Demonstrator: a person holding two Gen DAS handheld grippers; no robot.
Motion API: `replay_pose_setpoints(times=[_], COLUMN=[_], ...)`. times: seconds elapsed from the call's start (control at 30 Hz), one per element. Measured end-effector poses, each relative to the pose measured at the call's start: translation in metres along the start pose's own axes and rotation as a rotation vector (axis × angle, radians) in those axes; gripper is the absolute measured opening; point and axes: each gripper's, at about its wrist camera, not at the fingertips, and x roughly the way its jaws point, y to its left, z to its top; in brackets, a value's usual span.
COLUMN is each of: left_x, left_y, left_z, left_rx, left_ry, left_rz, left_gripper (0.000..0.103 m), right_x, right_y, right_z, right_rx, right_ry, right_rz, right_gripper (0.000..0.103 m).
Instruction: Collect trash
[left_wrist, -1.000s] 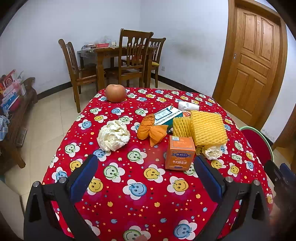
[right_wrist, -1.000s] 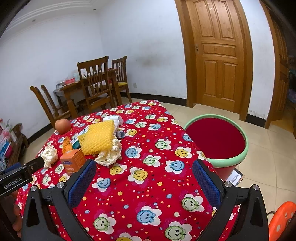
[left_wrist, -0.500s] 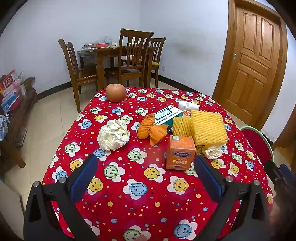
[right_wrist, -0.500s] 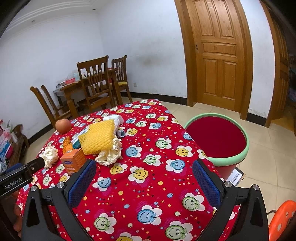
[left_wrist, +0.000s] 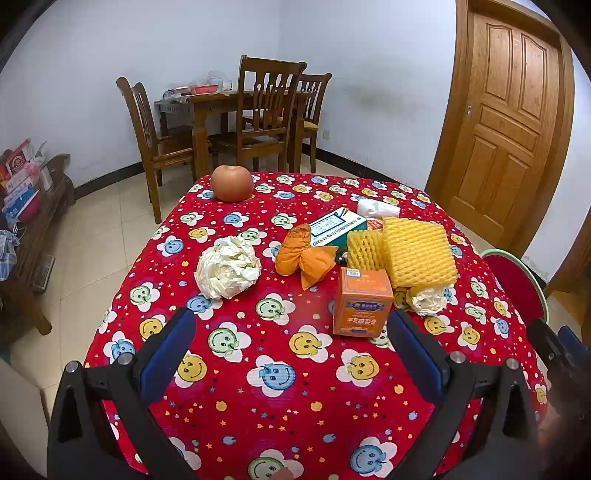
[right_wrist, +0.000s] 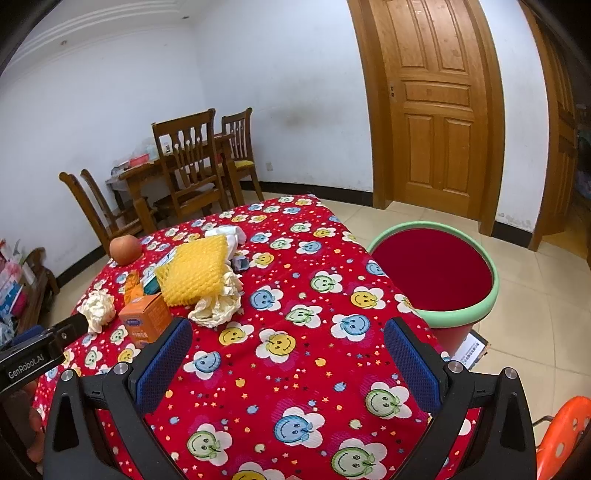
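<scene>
Smiley-print tablecloth (left_wrist: 280, 373), bare toward its near edge, carries clustered trash (left_wrist: 402, 254) mid-table; left gripper (left_wrist: 291, 336) and right gripper (right_wrist: 288, 343) hover with jaws apart, empty; only the right view shows the whole red bin (right_wrist: 458, 314) beside the table edge.

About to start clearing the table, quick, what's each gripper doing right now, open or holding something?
Left gripper: open, holding nothing, above the tablecloth.
Right gripper: open, holding nothing, near the red bin.

The yellow foam net (right_wrist: 194, 273) is covering most of the box (right_wrist: 149, 279) behind it — the orange stool (right_wrist: 561, 435) is running off the frame's edge.
</scene>
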Motion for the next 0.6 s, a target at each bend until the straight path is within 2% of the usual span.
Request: replay_pose_setpoints(times=[0.27,0.6], left_x=[0.010,0.025], left_y=[0.010,0.043], left_z=[-0.003,0.018], left_rx=[-0.006,-0.039], left_ry=[0.009,0.024], left_rz=[0.012,0.077], left_gripper=[0.102,0.102], right_x=[0.008,0.038], right_y=[0.000,0.009], right_z=[0.000,0.011], right_rx=[0.001,-0.009], right_ry=[0.020,0.089], right_rz=[-0.001,0.043], right_gripper=[0.103,0.103])
